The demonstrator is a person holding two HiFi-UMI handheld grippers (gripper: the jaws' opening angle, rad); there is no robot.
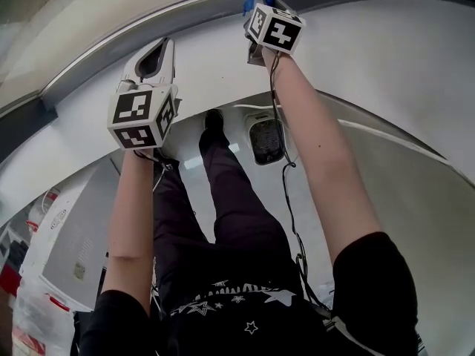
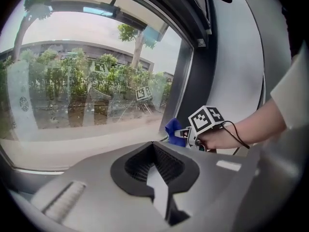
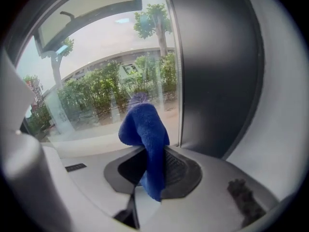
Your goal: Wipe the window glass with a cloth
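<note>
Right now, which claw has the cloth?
The right claw, shut on the blue cloth beside the window's dark frame. The left claw is shut on nothing.

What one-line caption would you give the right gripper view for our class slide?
Right gripper shut on a blue cloth, held close to the window glass beside its dark frame.
</note>
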